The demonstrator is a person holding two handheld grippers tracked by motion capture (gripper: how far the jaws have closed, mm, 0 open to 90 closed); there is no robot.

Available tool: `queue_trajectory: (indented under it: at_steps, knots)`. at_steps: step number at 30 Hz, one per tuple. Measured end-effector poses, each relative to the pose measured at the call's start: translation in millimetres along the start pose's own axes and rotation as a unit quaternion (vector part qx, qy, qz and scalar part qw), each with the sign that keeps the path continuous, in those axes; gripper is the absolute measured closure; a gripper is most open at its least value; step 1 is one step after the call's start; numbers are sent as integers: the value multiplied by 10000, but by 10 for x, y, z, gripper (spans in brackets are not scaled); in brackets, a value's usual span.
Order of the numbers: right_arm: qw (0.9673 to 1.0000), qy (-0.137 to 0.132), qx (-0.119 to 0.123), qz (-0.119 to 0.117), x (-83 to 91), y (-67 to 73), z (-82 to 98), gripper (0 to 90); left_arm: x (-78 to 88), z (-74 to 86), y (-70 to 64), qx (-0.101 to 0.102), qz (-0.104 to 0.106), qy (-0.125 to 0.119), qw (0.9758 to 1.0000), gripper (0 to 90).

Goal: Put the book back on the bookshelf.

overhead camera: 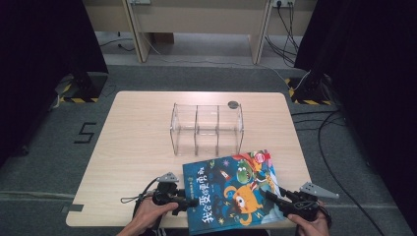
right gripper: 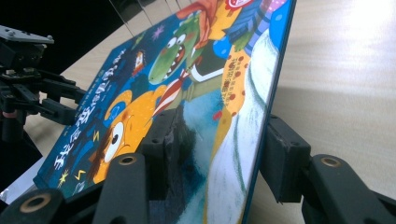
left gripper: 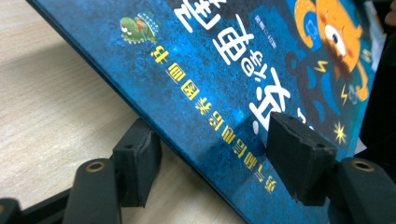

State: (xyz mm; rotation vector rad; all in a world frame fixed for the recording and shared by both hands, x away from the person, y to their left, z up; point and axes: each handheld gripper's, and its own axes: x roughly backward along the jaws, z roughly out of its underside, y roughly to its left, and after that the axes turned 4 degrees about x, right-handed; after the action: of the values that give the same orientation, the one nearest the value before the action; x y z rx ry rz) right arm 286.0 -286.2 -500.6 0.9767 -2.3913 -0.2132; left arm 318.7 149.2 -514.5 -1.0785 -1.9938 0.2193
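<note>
Grey carpet all round, dark curtains on both sides, and a light wooden table (overhead camera: 133, 147) sitting in the middle of it.

Biggest thing on the table is a blue picture book (overhead camera: 231, 191) with cartoon monsters on the cover. It's at the near edge, right of centre, with its bottom end poking out over the table edge toward the person. Long axis runs near-to-far, tilted a bit so the far end leans right; the title column runs down the left side of the cover.

Behind it, well apart from the person's hands, there's a clear acrylic organizer (overhead camera: 207, 129) with three compartments side by side. All three look bare. A small dark round disc (overhead camera: 233, 104) sits just behind its far right corner.

Left gripper (overhead camera: 189, 201) is at the book's left edge, jaws partly apart and straddling that edge, one on the cover and one underneath; can't quite tell if the pads are pressing.

Right gripper (overhead camera: 270, 195) does the same at the right edge, jaws around half spread with the book's edge between them, and a gap shows at the outer pad.
</note>
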Motion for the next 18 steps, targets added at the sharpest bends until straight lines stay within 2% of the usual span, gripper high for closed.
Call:
queue_trajectory:
  at_steps: [1,2,3,4,5,7,8,14,18]
  knots:
    - [9999,107,-57,44,-8,-14,11,514,21,-12,-27,-36,100,-142,9998,398]
    - [9999,107,-57,44,-8,-14,11,514,21,-12,-27,-36,100,-142,9998,423]
    - [9992,333,-158,127,-23,-20,33,497,60,-38,-69,-157,132,-327,9993,451]
    - [9990,409,-135,143,-34,-27,45,482,60,-38,-69,-157,132,-327,9993,462]
    - [9990,409,-135,143,-34,-27,45,482,73,-52,-84,-205,121,-381,9990,462]
    - [9988,433,-176,167,-42,-30,51,482,89,-62,-90,-170,134,-497,9985,475]
    - [9983,471,-301,163,-46,-24,54,482,104,-69,-88,-109,164,-587,9981,498]
    - [9988,415,-242,135,-51,-36,47,482,127,-93,-77,-120,234,-754,9968,520]
    - [9985,403,-357,76,-47,-54,54,481,128,-108,-80,-180,326,-837,9958,521]
